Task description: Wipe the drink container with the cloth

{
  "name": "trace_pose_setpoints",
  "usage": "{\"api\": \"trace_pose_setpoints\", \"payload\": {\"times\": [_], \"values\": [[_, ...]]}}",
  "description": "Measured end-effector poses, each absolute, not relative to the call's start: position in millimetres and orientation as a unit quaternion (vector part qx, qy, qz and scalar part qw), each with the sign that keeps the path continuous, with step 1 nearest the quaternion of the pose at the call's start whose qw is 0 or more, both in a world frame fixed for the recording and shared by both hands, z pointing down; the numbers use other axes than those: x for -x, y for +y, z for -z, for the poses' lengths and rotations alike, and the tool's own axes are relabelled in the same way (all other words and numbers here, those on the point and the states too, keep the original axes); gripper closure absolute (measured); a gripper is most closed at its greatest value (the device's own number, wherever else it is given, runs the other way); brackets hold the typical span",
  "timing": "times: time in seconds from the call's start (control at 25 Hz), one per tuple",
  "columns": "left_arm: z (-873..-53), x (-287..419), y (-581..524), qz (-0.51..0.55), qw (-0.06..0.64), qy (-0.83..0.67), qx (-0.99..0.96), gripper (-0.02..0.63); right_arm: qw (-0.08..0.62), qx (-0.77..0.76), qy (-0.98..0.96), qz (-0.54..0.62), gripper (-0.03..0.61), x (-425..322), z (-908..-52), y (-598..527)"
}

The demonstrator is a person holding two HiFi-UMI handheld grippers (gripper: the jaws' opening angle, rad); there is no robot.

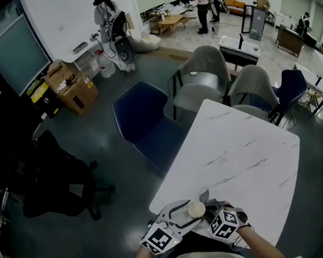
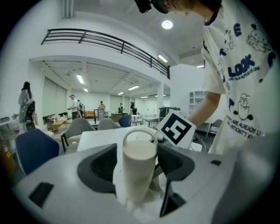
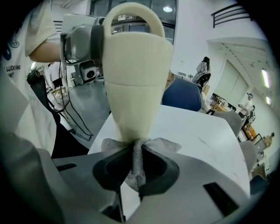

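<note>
Over the white table's (image 1: 244,148) near edge, my left gripper (image 2: 139,168) is clamped round the cream drink container (image 2: 140,151). My right gripper (image 3: 133,168) pinches the grey cloth (image 3: 136,164) against it. Mid-wipe, I reckon; next I'd rub along its side.

The cup (image 3: 135,65) looked like smooth, matt cream plastic. The cloth (image 3: 162,144) was grey open-weave fabric, rough and net-like. The counter (image 1: 244,148) had a smooth white marble-look top with faint grey veins. The left hand-held gripper (image 2: 139,164) and the right hand-held gripper (image 3: 136,173) had matt grey plastic shells with darker jaw linings.
</note>
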State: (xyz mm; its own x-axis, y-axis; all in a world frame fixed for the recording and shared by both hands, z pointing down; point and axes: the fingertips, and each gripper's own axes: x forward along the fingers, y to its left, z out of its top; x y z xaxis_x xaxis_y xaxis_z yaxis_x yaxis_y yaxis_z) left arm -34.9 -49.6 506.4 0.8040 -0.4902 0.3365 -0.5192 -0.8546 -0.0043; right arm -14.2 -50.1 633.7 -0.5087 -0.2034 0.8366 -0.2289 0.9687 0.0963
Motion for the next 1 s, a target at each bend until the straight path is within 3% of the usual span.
{"api": "trace_pose_setpoints", "payload": {"times": [0.52,1.0], "values": [[-511.2,27.0,-59.6,-0.145,0.064,-0.409,-0.899,0.322,0.478,-0.136,-0.867,-0.031,0.522,13.1,-657.6,-48.2],[-507.5,26.4,-57.0,-0.129,0.066,-0.360,-0.921,0.333,0.465,-0.124,-0.876,-0.033,0.522,15.3,-641.8,-47.5]]}}
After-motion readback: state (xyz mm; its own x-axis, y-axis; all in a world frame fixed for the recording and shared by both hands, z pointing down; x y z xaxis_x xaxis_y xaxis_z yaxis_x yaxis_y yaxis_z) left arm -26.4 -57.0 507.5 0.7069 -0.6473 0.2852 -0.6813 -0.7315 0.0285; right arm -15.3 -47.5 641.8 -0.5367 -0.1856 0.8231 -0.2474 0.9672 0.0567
